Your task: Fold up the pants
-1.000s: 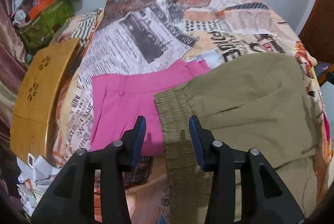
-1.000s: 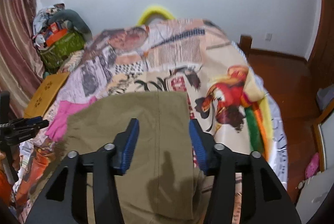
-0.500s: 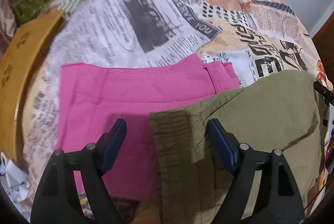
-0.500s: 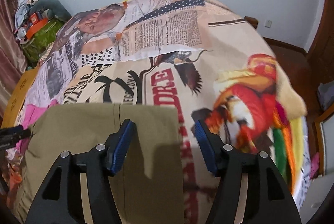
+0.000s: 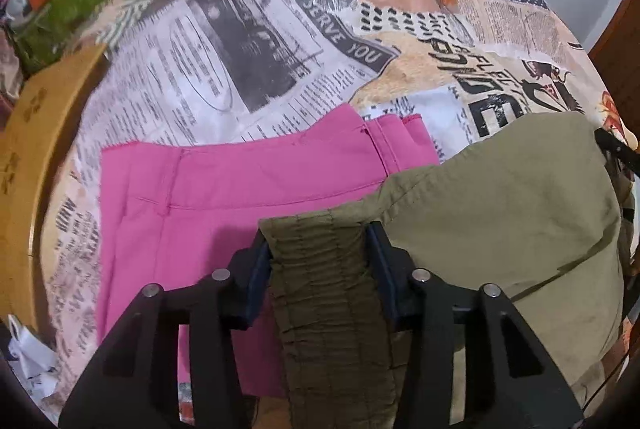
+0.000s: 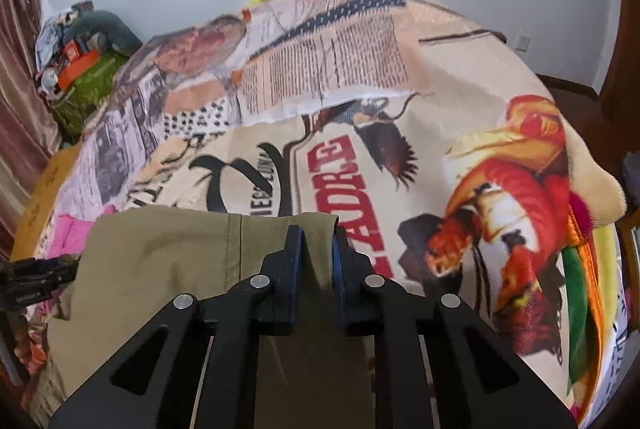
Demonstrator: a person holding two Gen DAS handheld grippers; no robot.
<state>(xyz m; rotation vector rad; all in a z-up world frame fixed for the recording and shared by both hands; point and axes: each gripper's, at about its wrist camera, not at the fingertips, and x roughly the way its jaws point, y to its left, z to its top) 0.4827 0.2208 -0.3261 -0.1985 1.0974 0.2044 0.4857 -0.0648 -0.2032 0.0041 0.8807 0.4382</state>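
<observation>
Olive pants between both grippers' fingers.

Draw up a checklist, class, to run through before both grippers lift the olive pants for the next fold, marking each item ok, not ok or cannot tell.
1. Left gripper closed on the gathered elastic waistband: ok.
2. Right gripper pinching the olive-green cotton pants at their far edge: ok.
3. Fabric between the two grippers smooth: not ok, it bulges.
4. Olive pants clear of the folded pink garment: not ok, they overlap it.
5. Pant legs aligned underneath: cannot tell.
</observation>
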